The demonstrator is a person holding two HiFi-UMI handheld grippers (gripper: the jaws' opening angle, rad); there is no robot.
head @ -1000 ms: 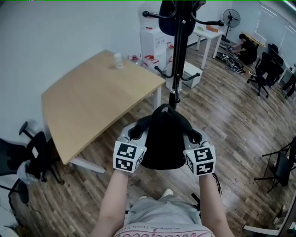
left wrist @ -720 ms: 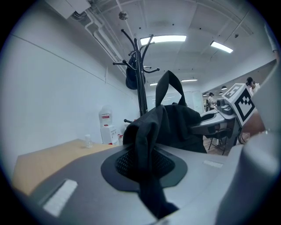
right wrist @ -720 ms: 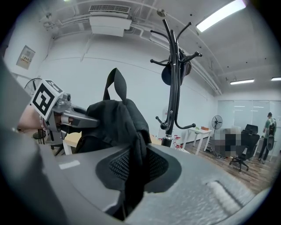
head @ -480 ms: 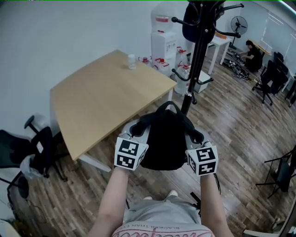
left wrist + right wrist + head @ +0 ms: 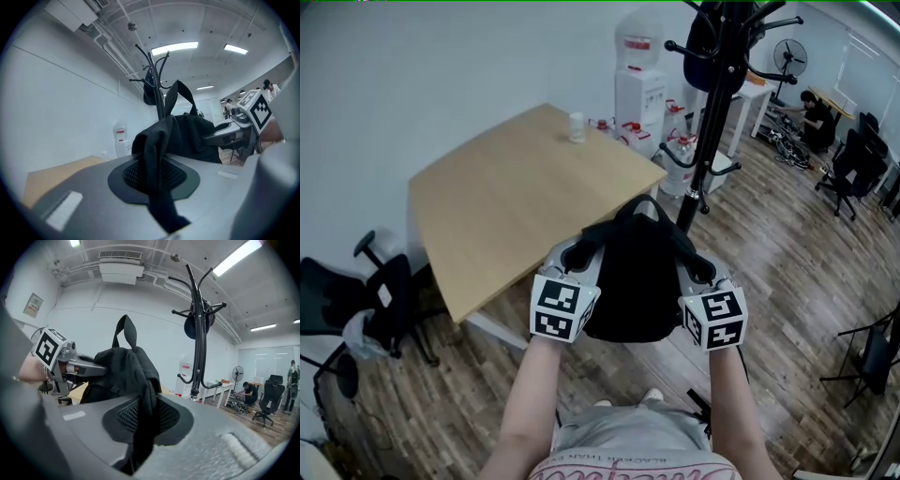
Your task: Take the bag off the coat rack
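A black bag (image 5: 633,277) hangs between my two grippers, clear of the black coat rack (image 5: 712,122), which stands behind it. My left gripper (image 5: 581,255) is shut on the bag's left strap (image 5: 157,183), which runs between its jaws. My right gripper (image 5: 696,272) is shut on the right strap (image 5: 143,427) in the same way. The bag's top handle loop (image 5: 180,93) stands up free. Another dark item (image 5: 701,47) hangs high on the rack. In the right gripper view the coat rack (image 5: 200,333) is to the right of the bag (image 5: 124,369).
A wooden table (image 5: 525,202) with a small cup (image 5: 576,127) stands at the left. A water dispenser (image 5: 639,80) is behind the rack. A black office chair (image 5: 356,300) sits at far left, more chairs (image 5: 853,169) and a seated person (image 5: 818,111) at far right.
The bag, held in both grippers, now sits farther back from the coat rack. The view has turned, so rack and table lie further right and up.
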